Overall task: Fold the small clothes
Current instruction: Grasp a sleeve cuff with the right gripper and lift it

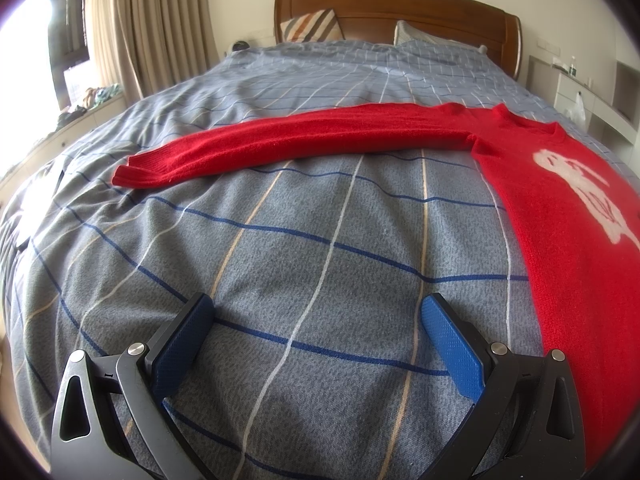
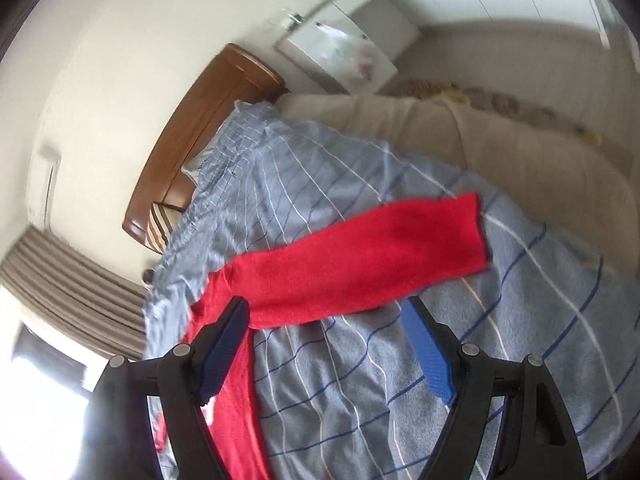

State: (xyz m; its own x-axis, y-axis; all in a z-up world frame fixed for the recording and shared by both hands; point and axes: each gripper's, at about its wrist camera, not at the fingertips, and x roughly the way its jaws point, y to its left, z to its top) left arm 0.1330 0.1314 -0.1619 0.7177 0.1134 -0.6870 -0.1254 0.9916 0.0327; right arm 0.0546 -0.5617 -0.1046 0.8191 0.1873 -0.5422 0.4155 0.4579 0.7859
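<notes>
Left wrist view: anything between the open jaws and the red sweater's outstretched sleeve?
Nothing. In the left wrist view only bare checked bedspread lies between the left gripper and the sleeve of the red sweater.

The right tool (image 2: 326,318) hangs over the bed with its blue pads spread wide and nothing between them, the whole view tilted. A red sweater (image 2: 360,264) lies on the blue checked bedspread (image 2: 360,380), one sleeve stretched out flat past the tool's tips, the body running down behind the left pad. A wooden headboard (image 2: 208,108) stands beyond.
</notes>
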